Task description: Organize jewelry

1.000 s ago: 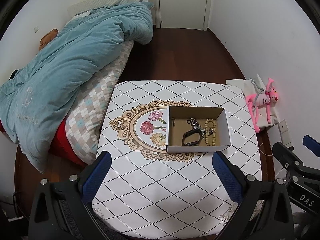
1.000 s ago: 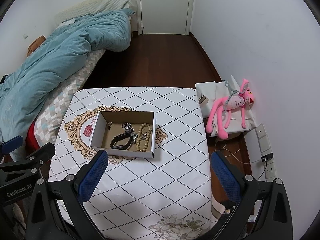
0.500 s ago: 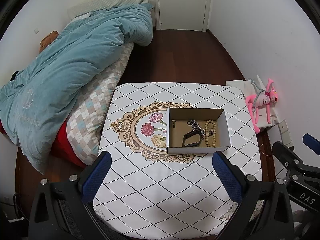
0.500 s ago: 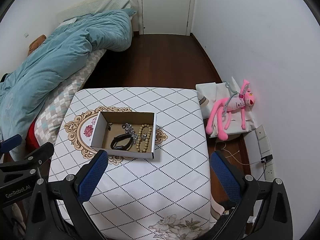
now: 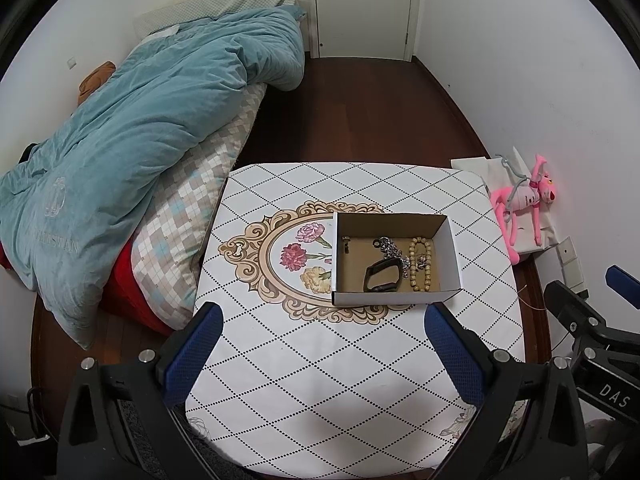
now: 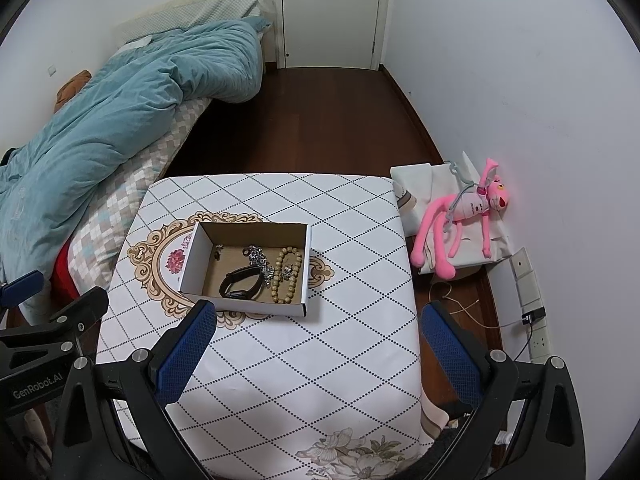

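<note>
An open white cardboard box (image 5: 450,240) (image 6: 192,256) sits on the patterned table (image 5: 320,360) (image 6: 340,320). Inside lie a black band (image 5: 382,276) (image 6: 240,283), a silver chain (image 5: 390,246) (image 6: 258,258), a beige bead bracelet (image 5: 420,264) (image 6: 286,274) and a small earring (image 5: 346,242) (image 6: 218,251). My left gripper (image 5: 320,338) is open and empty, high above the table's near side. My right gripper (image 6: 318,340) is open and empty, likewise held back from the box.
A bed with a teal duvet (image 5: 140,140) (image 6: 120,120) stands left of the table. A pink plush toy (image 5: 520,204) (image 6: 460,224) lies on white bags by the right wall. Wall sockets (image 6: 532,304) and a door (image 6: 332,12) lie beyond dark floor.
Both grippers have drawn slightly back and up from the table; the box looks a little smaller. Nothing on the table has moved.
</note>
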Tool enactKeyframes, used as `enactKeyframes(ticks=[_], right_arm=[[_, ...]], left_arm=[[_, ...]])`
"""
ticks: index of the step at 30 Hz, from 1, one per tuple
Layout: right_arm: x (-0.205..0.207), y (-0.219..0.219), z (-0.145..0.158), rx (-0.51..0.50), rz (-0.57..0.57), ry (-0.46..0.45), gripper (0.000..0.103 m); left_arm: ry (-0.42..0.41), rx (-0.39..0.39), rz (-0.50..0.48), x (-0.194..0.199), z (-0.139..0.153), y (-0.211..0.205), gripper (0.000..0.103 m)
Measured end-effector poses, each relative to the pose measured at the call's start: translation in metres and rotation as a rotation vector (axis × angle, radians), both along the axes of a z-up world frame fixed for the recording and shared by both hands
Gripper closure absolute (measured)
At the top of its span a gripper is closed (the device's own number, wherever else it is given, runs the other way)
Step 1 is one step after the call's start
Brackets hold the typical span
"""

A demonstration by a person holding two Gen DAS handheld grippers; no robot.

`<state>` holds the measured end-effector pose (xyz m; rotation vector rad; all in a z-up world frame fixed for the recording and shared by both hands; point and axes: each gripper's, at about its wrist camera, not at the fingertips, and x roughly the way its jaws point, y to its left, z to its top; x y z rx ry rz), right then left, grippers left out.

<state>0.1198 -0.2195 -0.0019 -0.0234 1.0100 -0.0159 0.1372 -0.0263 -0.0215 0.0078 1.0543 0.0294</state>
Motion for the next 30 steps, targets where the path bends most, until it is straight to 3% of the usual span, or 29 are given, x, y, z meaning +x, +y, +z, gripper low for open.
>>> enactKeyframes(ticks=[30], right_arm=[[0.0003, -0.001, -0.0017, -0.002, 0.002, 0.003, 0.0]], left_arm=[[0.005, -0.01, -0.01, 0.0013, -0.0022, -0.0009, 0.0]])
